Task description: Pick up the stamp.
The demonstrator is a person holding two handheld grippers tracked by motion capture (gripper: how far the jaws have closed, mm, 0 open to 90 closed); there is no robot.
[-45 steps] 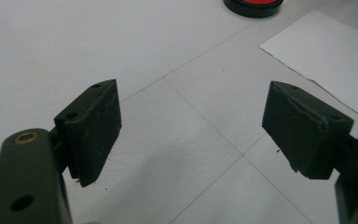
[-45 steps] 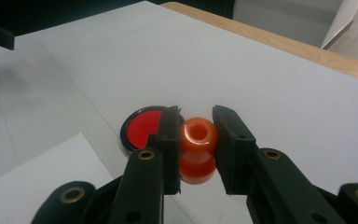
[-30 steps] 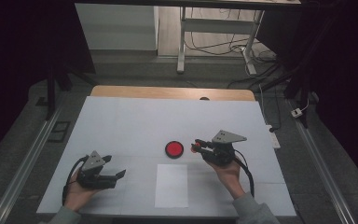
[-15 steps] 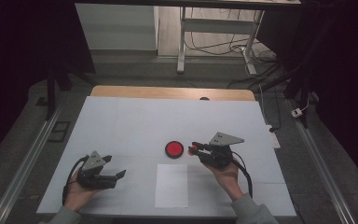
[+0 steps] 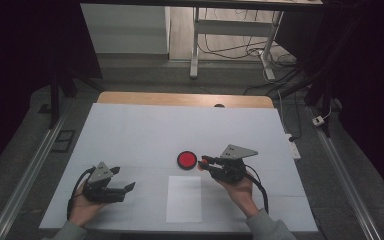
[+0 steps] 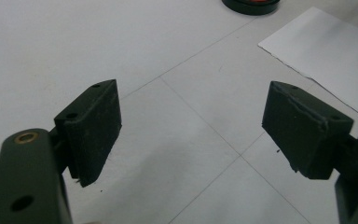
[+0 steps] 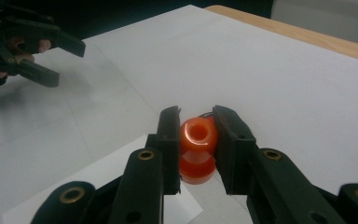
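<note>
Right gripper (image 7: 196, 140) fingers clamping orange spool (image 7: 197, 150), near red disc (image 5: 186, 160)

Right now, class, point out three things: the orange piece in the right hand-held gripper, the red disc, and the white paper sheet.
orange piece (image 7: 196, 135), right gripper view, its ringed top.
red disc (image 5: 186, 159), high view, its red centre.
white paper sheet (image 5: 184, 200), high view, its middle.

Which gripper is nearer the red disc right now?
Right. The right gripper, shut on an orange spool, sits just beside the red disc. The left gripper is open, well off to the disc's left and nearer the person.
</note>
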